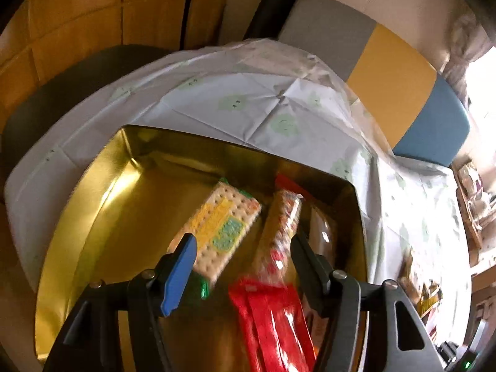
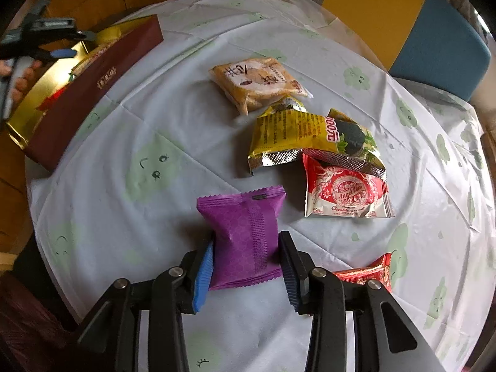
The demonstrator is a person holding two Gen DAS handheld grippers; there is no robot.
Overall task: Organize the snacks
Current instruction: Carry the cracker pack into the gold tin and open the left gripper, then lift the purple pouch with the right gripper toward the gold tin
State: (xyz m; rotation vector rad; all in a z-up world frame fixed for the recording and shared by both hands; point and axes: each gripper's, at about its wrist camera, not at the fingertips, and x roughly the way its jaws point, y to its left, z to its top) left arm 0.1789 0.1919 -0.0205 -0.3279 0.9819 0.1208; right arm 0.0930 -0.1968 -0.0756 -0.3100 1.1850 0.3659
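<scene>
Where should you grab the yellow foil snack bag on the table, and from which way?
Probably the yellow bag is best gripped across its puffy middle, coming straight down from above. It lies flat, so the sides give little to pinch. Its right crimped end rests on the red-and-white packet, and the orange packet sits close behind, so keep the fingers on the clear left part.

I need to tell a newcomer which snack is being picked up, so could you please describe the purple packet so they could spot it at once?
On the round table with the pale cloth, loose snack packets lie to the right of the maroon tin. The purple packet is the nearest one, between the fingers of the right tool. It alone is plain purple with zigzag ends.
</scene>
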